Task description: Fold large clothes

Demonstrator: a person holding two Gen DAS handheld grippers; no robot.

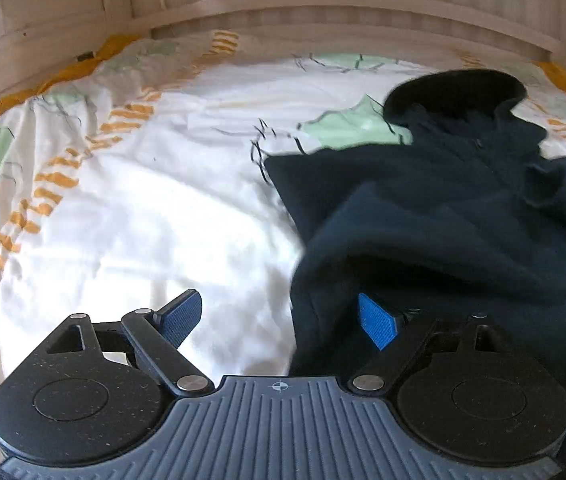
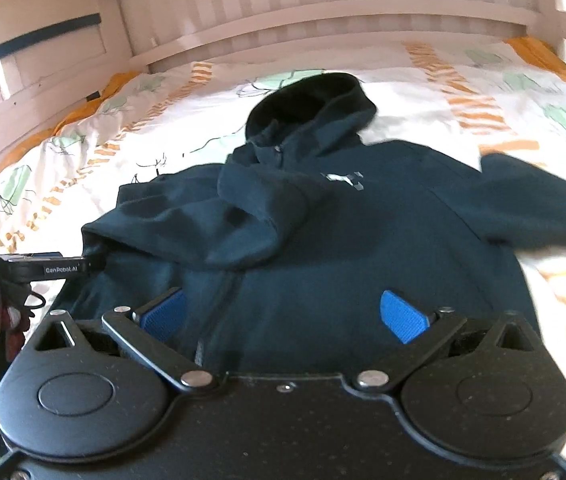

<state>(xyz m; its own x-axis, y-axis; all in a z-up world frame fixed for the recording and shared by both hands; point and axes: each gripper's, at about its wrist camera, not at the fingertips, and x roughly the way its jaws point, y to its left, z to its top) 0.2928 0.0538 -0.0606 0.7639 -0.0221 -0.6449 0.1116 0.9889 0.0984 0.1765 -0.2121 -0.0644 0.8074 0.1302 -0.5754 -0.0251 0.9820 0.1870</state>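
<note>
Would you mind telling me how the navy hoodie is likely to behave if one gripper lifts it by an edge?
The hoodie will probably drape and sag: its folded-in sleeve already lies in soft creases. It looks like thick fleece, so likely fairly heavy for cloth. The fuzzy surface should grip rather than slip on the quilt.

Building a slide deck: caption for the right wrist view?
Open right gripper hovers over a navy hoodie on a patterned duvet, one sleeve folded across.

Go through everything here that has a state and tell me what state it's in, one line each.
hoodie: lying front up on the bed, not yet folded flat
left sleeve: folded in across the chest
right sleeve: spread out to the side
hood: lying open
left gripper: open
right gripper: open
duvet: rumpled
</note>
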